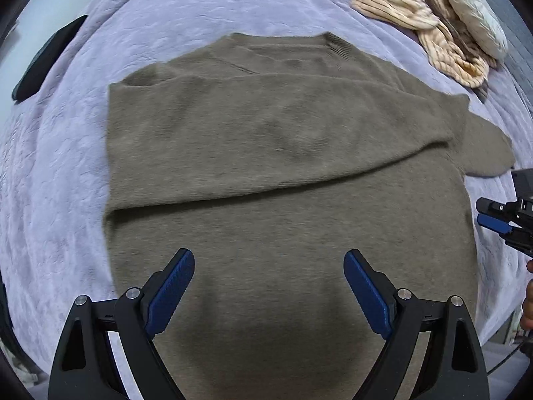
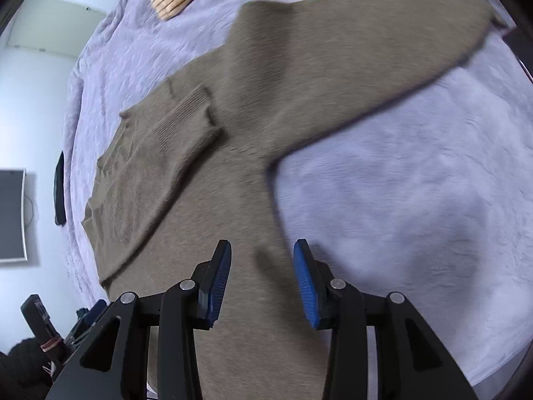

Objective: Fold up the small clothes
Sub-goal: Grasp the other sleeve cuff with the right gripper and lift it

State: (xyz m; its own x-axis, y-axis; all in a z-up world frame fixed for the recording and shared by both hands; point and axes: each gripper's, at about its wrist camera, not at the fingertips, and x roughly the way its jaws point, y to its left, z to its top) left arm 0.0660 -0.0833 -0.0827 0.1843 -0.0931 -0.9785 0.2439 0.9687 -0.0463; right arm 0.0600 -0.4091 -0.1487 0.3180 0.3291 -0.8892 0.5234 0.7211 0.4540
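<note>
Evidently I held left gripper (image 1: 269, 288) wide, empty, over olive sweater (image 1: 266, 153); right gripper (image 2: 262, 283) narrower, empty, near unfolded right sleeve (image 2: 366, 53), presumably next fold.

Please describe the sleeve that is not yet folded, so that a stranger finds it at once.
On the lavender bedspread lies a brown sweater. Its unfolded sleeve stretches out alone over the bedspread; the other sleeve lies across the body.

Plain olive-brown sweater (image 1: 283, 166), lavender bedspread (image 1: 66, 166), cream brown-striped knit (image 1: 399, 0)
</note>
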